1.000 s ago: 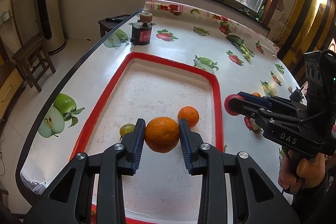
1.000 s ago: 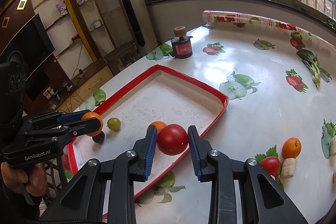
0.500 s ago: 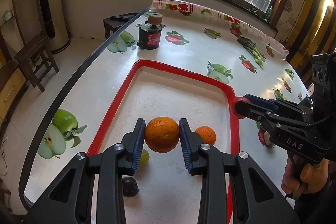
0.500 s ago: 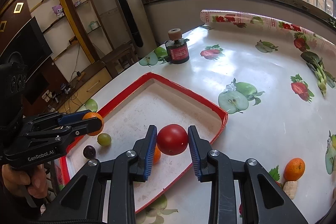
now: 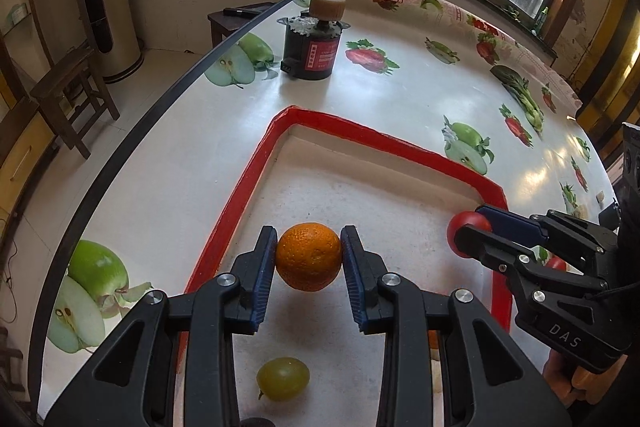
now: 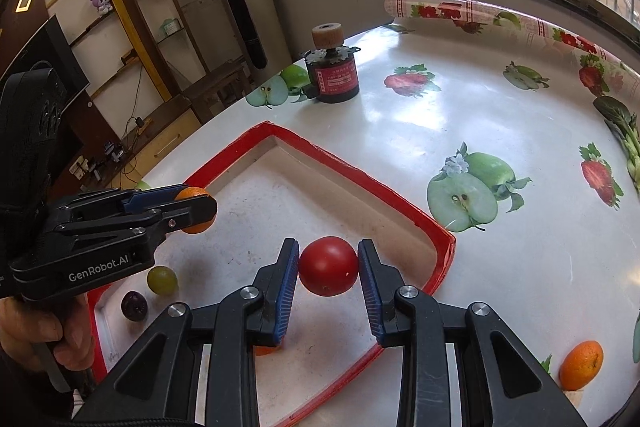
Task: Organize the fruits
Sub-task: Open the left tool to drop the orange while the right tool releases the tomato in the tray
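My left gripper (image 5: 308, 257) is shut on an orange (image 5: 308, 256) and holds it above the left half of the red-rimmed tray (image 5: 240, 195). My right gripper (image 6: 328, 267) is shut on a red tomato (image 6: 328, 265) over the tray's (image 6: 400, 193) right half. A green grape (image 5: 283, 377) lies on the tray floor below the left gripper. The right wrist view also shows this grape (image 6: 162, 279), a dark purple grape (image 6: 134, 305) beside it, and a small orange (image 6: 264, 349) mostly hidden under the right gripper's left finger. Another orange (image 6: 581, 365) lies on the table, right of the tray.
A black cylinder with a red label and a cork-coloured top (image 5: 314, 45) stands on the fruit-print tablecloth beyond the tray. A banana piece (image 6: 572, 397) sits near the loose orange. The table's left edge (image 5: 132, 131) drops to the floor with stools.
Both grippers have moved forward and down over the tray, each still gripping its fruit. The tray's far rim and the black cylinder look nearer.
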